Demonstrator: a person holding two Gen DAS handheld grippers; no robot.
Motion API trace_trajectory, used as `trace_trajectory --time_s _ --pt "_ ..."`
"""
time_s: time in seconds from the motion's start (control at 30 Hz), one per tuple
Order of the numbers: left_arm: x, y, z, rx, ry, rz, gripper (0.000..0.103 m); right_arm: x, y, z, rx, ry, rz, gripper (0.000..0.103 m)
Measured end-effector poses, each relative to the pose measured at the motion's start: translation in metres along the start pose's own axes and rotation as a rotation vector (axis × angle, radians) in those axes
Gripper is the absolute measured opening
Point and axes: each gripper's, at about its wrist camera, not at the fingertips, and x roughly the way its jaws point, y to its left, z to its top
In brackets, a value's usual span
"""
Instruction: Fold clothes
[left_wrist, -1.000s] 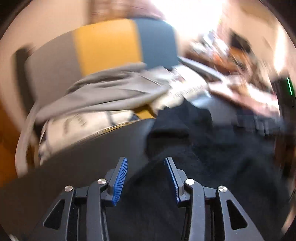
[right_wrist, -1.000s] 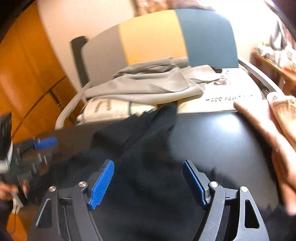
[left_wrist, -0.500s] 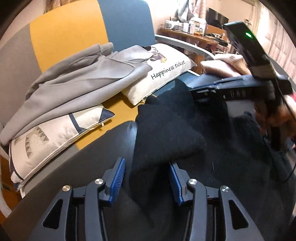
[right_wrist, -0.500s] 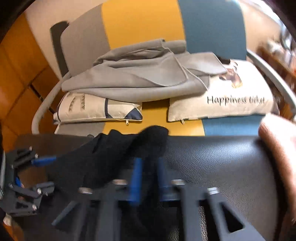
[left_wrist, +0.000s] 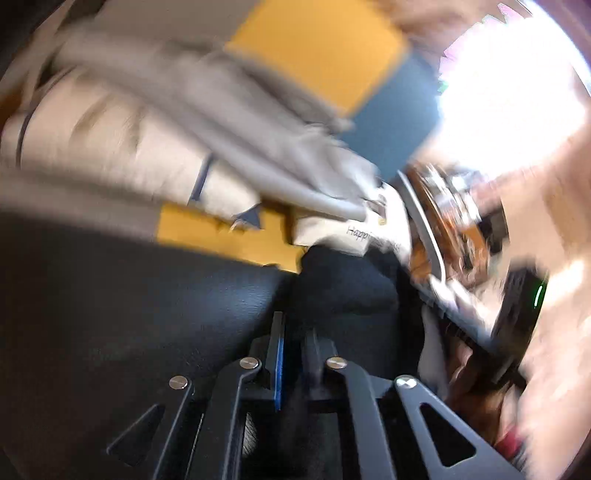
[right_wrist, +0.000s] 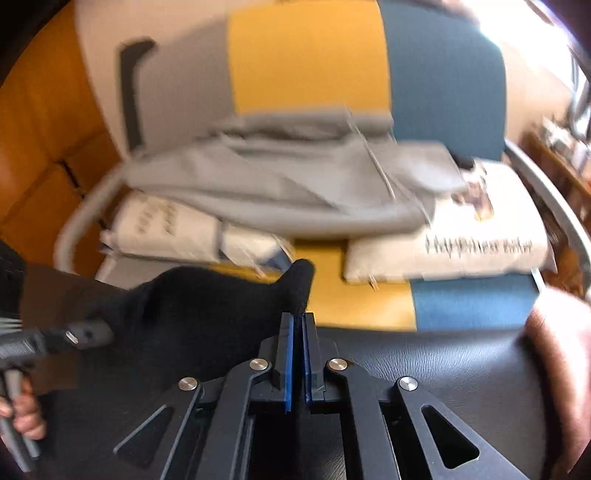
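A black garment (right_wrist: 192, 306) lies on a black leather surface (right_wrist: 443, 369). My right gripper (right_wrist: 297, 319) is shut on a corner of it, and the cloth peaks up just past the blue pads. In the left wrist view, the same black garment (left_wrist: 343, 280) bunches ahead of my left gripper (left_wrist: 293, 328), which is shut with black cloth pinched between its fingers. The left gripper (right_wrist: 55, 336) also shows at the left edge of the right wrist view, held by a hand (right_wrist: 22, 410). The left wrist view is blurred and tilted.
Behind the surface stands a grey, yellow and blue sofa (right_wrist: 306, 59) with a grey garment (right_wrist: 277, 184) over two printed cushions (right_wrist: 461, 240). A pink-brown cloth (right_wrist: 557, 354) lies at the right edge. Wooden panelling (right_wrist: 37, 147) is at left.
Both grippers went from open to shut on the black garment; the right one was closing half a second ago. The left camera has tilted and swung, blurring its view.
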Motion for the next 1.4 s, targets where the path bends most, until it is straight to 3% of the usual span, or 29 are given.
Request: trace_trajectory --time_s 0.07,0.17,0.3,0.43,0.57,0.67,0.8,0.9,1.03,1.17,1.23,1.27,1.3,1.4 --pt "-0.003 0.008 0.009 -0.046 -0.044 -0.007 0.017 0.007 -0.002 -0.005 0.006 0.0 -0.027 0.005" --pt "-0.021 0.012 0.012 -0.073 -0.112 0.013 0.018 -0.004 -0.005 -0.006 0.003 -0.028 -0.048 0.005" --pt "-0.064 -0.001 -0.013 0.086 -0.166 0.132 0.02 -0.051 0.004 -0.012 -0.044 -0.135 -0.029 0.006" --pt "-0.113 0.013 -0.058 0.15 -0.194 0.206 0.02 -0.101 0.032 -0.043 -0.148 -0.173 0.039 0.011" --pt "-0.157 0.036 -0.108 0.198 -0.22 0.306 0.021 -0.13 0.064 -0.097 -0.201 -0.102 0.164 0.039" --pt "-0.177 0.059 -0.139 0.196 -0.203 0.406 0.021 -0.132 0.087 -0.137 -0.202 0.003 0.216 0.041" --pt "-0.193 0.085 -0.17 0.183 -0.2 0.488 0.021 -0.12 0.109 -0.18 -0.179 0.107 0.214 0.042" --pt "-0.201 0.095 -0.183 0.207 -0.22 0.53 0.022 -0.112 0.114 -0.19 -0.118 0.09 0.205 0.043" --pt "-0.211 0.096 -0.177 0.158 -0.227 0.568 0.022 -0.11 0.11 -0.19 -0.035 0.086 0.212 0.044" --pt "-0.248 0.076 -0.199 0.199 -0.276 0.545 0.033 -0.146 0.121 -0.2 -0.04 0.053 0.18 0.045" --pt "-0.278 0.079 -0.219 0.185 -0.291 0.582 0.035 -0.175 0.13 -0.215 -0.074 -0.004 0.212 0.054" --pt "-0.296 0.087 -0.229 0.162 -0.307 0.589 0.036 -0.187 0.134 -0.226 -0.089 -0.016 0.216 0.065" --pt "-0.318 0.098 -0.241 0.125 -0.326 0.586 0.038 -0.197 0.138 -0.237 -0.106 -0.025 0.218 0.07" --pt "-0.374 0.129 -0.261 0.012 -0.363 0.543 0.041 -0.216 0.147 -0.271 -0.166 -0.032 0.201 0.07"
